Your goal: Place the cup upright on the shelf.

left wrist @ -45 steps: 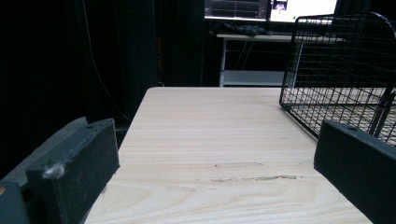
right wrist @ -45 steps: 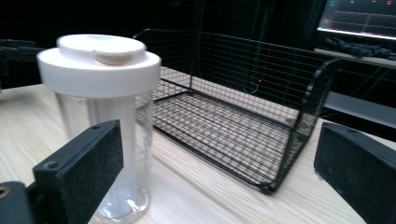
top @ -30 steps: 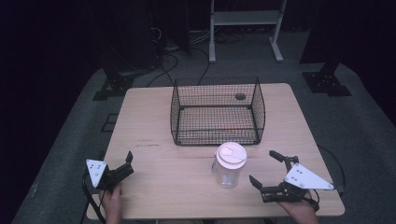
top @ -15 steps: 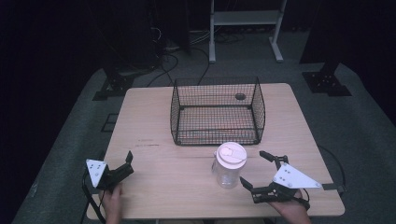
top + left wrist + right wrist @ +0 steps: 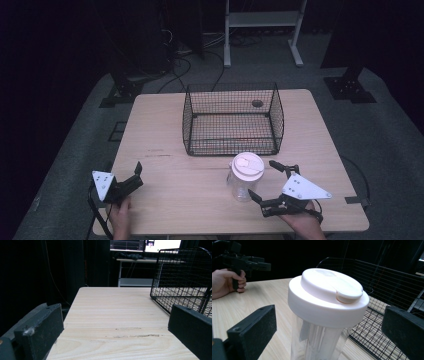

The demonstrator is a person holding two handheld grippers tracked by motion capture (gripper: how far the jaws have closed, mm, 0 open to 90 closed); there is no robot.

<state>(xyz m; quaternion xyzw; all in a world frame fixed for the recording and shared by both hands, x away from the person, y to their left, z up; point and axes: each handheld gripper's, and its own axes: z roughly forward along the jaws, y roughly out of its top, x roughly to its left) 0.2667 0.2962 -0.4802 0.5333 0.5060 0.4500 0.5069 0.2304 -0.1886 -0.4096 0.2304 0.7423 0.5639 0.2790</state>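
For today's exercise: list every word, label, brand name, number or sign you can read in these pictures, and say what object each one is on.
No text can be read.
Jar and its white lid: plain, no label or brand.
Grey plates on the left gripper and right gripper: small dark dots, no letters.
Wire basket and table: no markings.
Lit screens in the left gripper view: too blurred to read.

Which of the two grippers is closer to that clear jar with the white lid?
The right. The right gripper sits just beside the jar, open jaws pointing at it, not touching. The left gripper rests far off near the table's front left corner, also open.
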